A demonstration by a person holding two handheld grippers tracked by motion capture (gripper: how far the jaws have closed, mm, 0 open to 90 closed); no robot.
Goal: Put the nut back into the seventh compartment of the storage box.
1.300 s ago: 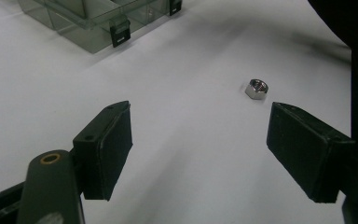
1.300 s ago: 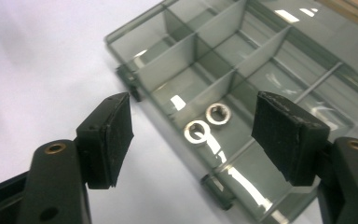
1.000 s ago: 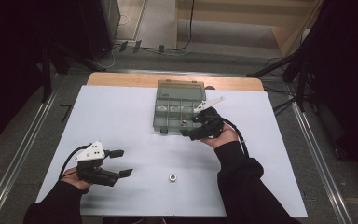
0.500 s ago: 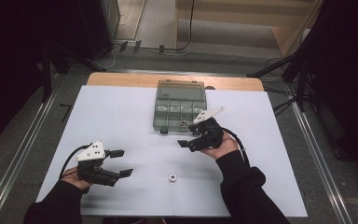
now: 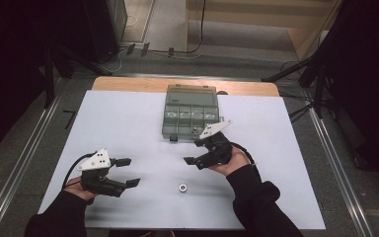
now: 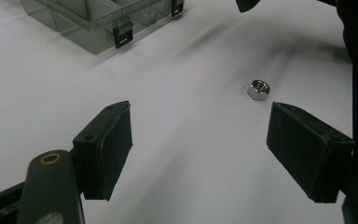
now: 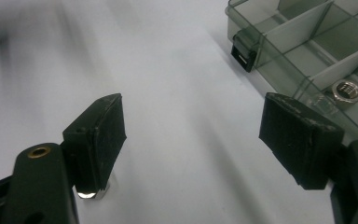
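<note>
A steel hex nut (image 5: 182, 187) lies loose on the white table, near the front edge between my hands. It also lies ahead of my left gripper (image 6: 200, 149) as the nut (image 6: 259, 89). My left gripper (image 5: 128, 172) rests at the front left, open and holding nothing. My right gripper (image 5: 193, 151) hovers just in front of the clear compartment box (image 5: 191, 116). Its jaws have just been opening and nothing is between them. In the right gripper view (image 7: 191, 140), the loose nut (image 7: 92, 193) peeks from under the left jaw. Another nut (image 7: 347, 90) sits in a box compartment.
The box's lid stands open toward the far edge, and two black latches (image 6: 122, 35) face me. A white sheet (image 5: 128, 123) covers the table, with a wooden strip (image 5: 128, 84) at the back. Metal rails (image 5: 19, 163) run along both sides.
My right gripper has drawn back from the box toward the front and a little left, sinking slightly. The left gripper and the loose nut have stayed put.
</note>
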